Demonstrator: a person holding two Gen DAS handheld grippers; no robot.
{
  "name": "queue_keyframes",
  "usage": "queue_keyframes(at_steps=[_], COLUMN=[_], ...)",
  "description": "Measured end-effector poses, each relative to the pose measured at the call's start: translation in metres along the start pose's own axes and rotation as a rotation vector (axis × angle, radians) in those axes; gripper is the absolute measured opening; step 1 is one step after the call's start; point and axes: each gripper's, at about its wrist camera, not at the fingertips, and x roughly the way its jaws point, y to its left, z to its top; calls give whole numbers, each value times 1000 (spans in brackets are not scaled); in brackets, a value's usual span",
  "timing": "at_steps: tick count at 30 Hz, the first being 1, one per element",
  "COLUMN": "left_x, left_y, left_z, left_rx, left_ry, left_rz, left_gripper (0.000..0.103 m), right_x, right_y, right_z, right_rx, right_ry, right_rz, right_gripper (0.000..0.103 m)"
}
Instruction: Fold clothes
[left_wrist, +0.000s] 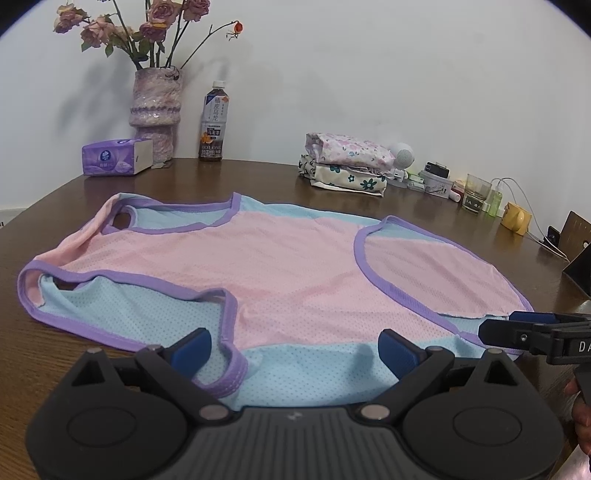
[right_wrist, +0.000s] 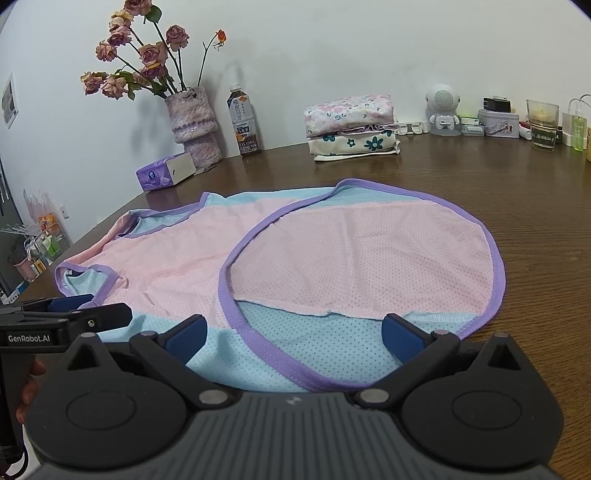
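A pink and light-blue mesh garment with purple trim (left_wrist: 280, 273) (right_wrist: 332, 258) lies spread flat on the brown wooden table (left_wrist: 51, 354) (right_wrist: 535, 206). My left gripper (left_wrist: 295, 349) is open at the garment's near blue edge, by a purple-trimmed armhole. My right gripper (right_wrist: 295, 334) is open too, hovering over the near blue hem and its purple trim. Each gripper shows in the other's view: the right gripper (left_wrist: 517, 326) at the right edge, the left gripper (right_wrist: 85, 308) at the left edge. Nothing is held between either pair of fingers.
At the back stand a vase of dried roses (left_wrist: 157, 110) (right_wrist: 194, 123), a tea bottle (left_wrist: 214, 122) (right_wrist: 243, 122), a purple tissue pack (left_wrist: 116, 157) (right_wrist: 166, 171) and a stack of folded floral clothes (left_wrist: 347, 162) (right_wrist: 351, 127). Small items, a glass (right_wrist: 541, 123) and a white robot figure (right_wrist: 443, 107) line the far right.
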Motion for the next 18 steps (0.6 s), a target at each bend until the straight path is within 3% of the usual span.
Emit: queue_keyframes(at_steps=[18], left_x=[0], left_y=[1], left_z=[0], left_rx=[-6], left_ry=[-2], left_rz=[10], left_gripper=[97], right_x=[-1], right_y=[0], right_z=[0], right_rx=[-1], right_ry=[-6], right_rz=[8], right_gripper=[102])
